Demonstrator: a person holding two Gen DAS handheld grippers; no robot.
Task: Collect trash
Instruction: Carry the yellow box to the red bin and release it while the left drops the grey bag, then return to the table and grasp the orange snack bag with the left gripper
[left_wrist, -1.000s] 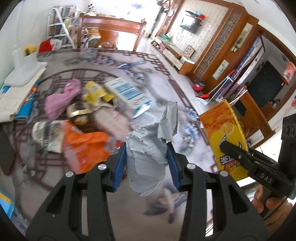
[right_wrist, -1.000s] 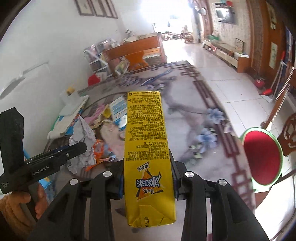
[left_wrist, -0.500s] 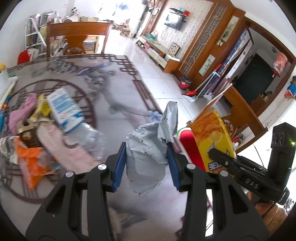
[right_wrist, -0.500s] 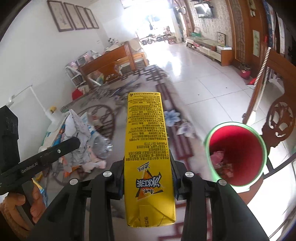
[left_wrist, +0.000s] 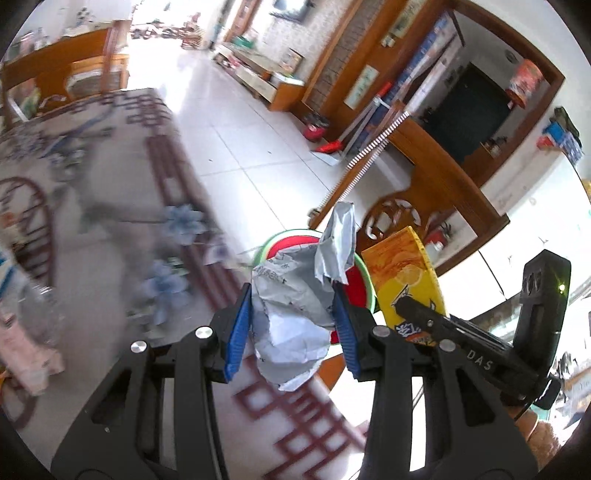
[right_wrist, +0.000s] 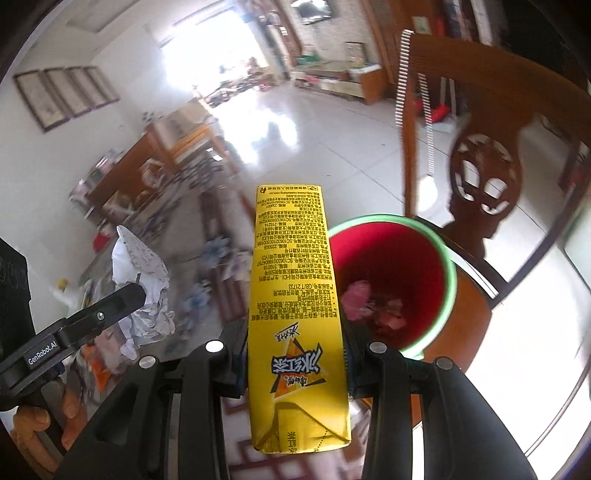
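My left gripper (left_wrist: 293, 326) is shut on a crumpled grey-white paper (left_wrist: 295, 295), which also shows in the right wrist view (right_wrist: 142, 280). My right gripper (right_wrist: 295, 354) is shut on a tall yellow drink carton (right_wrist: 295, 314), seen in the left wrist view (left_wrist: 406, 273) to the right of the paper. A red bin with a green rim (right_wrist: 448, 273) stands just ahead and right of the carton, with pink scraps (right_wrist: 356, 299) inside. In the left wrist view the bin (left_wrist: 291, 234) is mostly hidden behind the paper.
A carved wooden chair (right_wrist: 484, 177) stands right behind the bin. The patterned table top (left_wrist: 110, 236) stretches left, with a trash pile (right_wrist: 107, 354) at its far left. White tiled floor (left_wrist: 236, 140) lies beyond.
Both grippers have swung right, away from the trash pile and toward the red bin, which is now close and large. Both still hold their loads.
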